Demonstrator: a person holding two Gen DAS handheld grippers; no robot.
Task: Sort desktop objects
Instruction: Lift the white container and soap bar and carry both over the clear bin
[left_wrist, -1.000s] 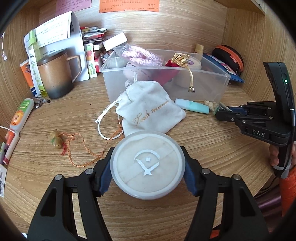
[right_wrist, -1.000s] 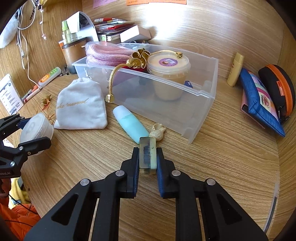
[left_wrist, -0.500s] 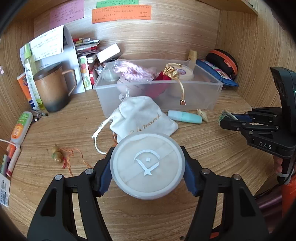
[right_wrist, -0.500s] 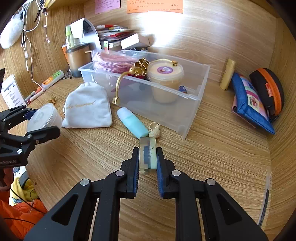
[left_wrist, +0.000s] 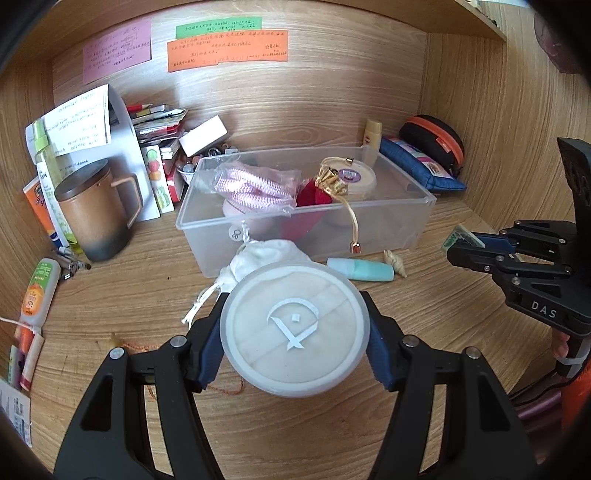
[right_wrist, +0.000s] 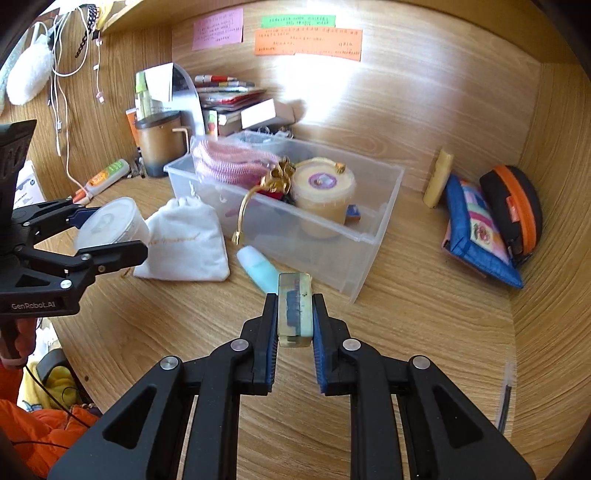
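Between the left tongs (left_wrist: 294, 328), a round white jar (left_wrist: 294, 328) is pinched clear of the worktop (left_wrist: 147, 288), while the right tongs (right_wrist: 294, 314) clamp a small translucent block (right_wrist: 294, 308). Ahead, the clear bin (left_wrist: 369, 221) already holds a pink bundle, a red pouch and a tub. A white pouch (right_wrist: 184, 240), a teal tube (left_wrist: 360, 268) and a shell (left_wrist: 395, 258) lie beside it, so the sorting looks roughly half done.

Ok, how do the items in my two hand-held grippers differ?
The round white jar in the left hand-held gripper is wide, forcing its jaws far apart; the small translucent block in the right hand-held gripper is narrow and rectangular, jaws nearly together. Both are held above the desk.
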